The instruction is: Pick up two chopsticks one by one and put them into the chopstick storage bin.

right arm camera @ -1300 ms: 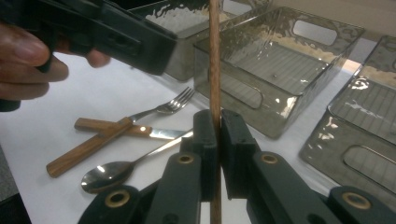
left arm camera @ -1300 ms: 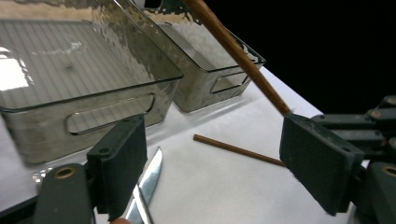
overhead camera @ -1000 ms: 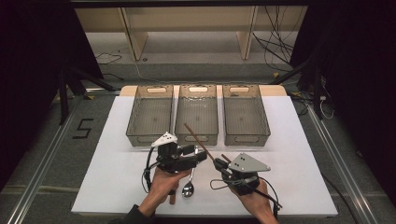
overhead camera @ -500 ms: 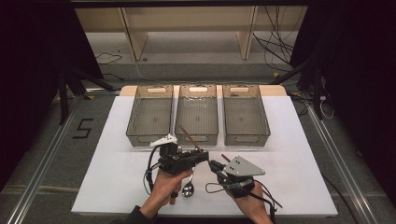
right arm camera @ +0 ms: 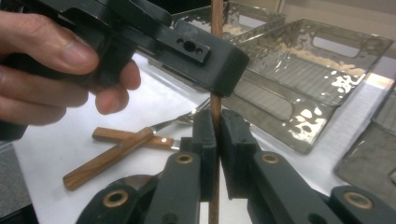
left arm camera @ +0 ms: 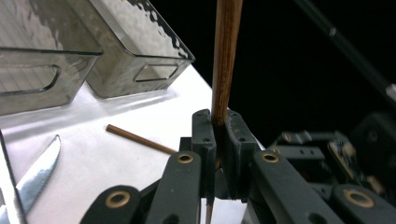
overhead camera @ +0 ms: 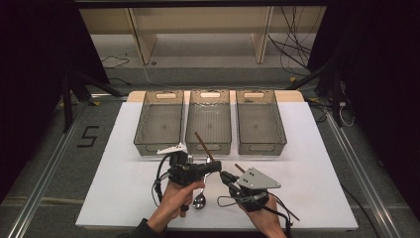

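Chopstick (overhead camera: pixel 203 146): light, stiff, slippery wood; you grip it mid-shaft
Left gripper (left arm camera: pixel 219 135): jaws just closing, now clamped on it
Right gripper (right arm camera: pixel 215 133): jaws clamped on it too

Three clear bins (overhead camera: pixel 208 121) stand side by side along the far half of the white board (overhead camera: pixel 322 163), walling off the way forward; the slits between them are too narrow for a gripper. The left gripper (overhead camera: pixel 214 167) and right gripper (overhead camera: pixel 225 176) crowd the middle, both clamped on one chopstick (overhead camera: pixel 202 144) that slants up toward the middle bin's front wall. A second chopstick (left arm camera: pixel 140 139), a spoon (overhead camera: pixel 199 201) and wooden-handled cutlery (right arm camera: pixel 119 148) lie under the hands. Left and right of the hands the board is bare, with room to pass.
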Demonstrator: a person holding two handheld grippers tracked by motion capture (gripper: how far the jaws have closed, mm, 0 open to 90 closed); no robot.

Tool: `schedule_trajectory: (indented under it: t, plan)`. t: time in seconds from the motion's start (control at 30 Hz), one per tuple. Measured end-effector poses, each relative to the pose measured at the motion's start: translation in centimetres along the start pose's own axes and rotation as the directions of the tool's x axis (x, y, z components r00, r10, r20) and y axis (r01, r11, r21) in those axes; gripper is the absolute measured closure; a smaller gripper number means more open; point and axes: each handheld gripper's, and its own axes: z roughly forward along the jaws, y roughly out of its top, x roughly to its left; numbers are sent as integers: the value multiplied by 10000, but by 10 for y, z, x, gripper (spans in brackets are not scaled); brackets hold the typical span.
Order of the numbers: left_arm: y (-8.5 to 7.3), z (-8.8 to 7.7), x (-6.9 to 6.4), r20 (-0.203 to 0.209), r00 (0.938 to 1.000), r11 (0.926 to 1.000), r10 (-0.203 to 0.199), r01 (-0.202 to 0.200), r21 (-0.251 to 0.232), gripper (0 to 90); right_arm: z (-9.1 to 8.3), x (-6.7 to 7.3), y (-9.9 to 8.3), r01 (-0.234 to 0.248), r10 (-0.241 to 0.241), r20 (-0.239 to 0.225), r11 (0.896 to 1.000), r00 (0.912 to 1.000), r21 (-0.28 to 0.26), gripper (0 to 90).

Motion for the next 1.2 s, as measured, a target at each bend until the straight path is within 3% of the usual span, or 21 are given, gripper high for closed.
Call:
schedule_trajectory:
  t: [0.07,0.13,0.17,0.23,0.53,0.73,0.83,0.9,1.03,1.2]
  plan:
    - [3,-3,-1,16,10000,10000,83,-83,-1,849,-2,-2,-1,-211,207,-243,9997,9995,-158,762]
    - [8,-8,-1,-232,9989,9992,402,-402,-6,850,-6,-5,0,-243,232,-505,9995,9985,-223,631]
    - [11,-11,0,-307,9983,9987,501,-501,-10,850,-6,-5,0,-243,232,-505,9995,9985,-223,631]
    - [17,-18,4,-384,9980,9987,499,-501,-62,850,-14,-9,0,-128,124,-513,9999,9986,-86,515]
    - [59,-46,23,-1244,9898,9973,698,-666,294,849,-33,-31,-16,-665,670,-257,9976,9974,199,329]
    - [91,-59,31,-1632,9836,9967,763,-704,415,849,-42,-44,-25,-942,937,140,9949,9955,373,284]
    - [107,-66,31,-1963,9758,9949,961,-884,476,849,-48,-51,-28,-1107,1097,225,9926,9937,498,270]
    - [118,-70,32,-2052,9738,9949,978,-909,430,849,-49,-53,-30,-1170,1156,295,9919,9929,492,269]
    - [136,-76,32,-2308,9661,9930,1160,-1073,499,849,-53,-60,-38,-1623,1609,270,9846,9866,642,245]
    - [158,-83,35,-2776,9526,9918,1243,-1112,624,849,-54,-63,-42,-1817,1801,287,9810,9832,679,242]
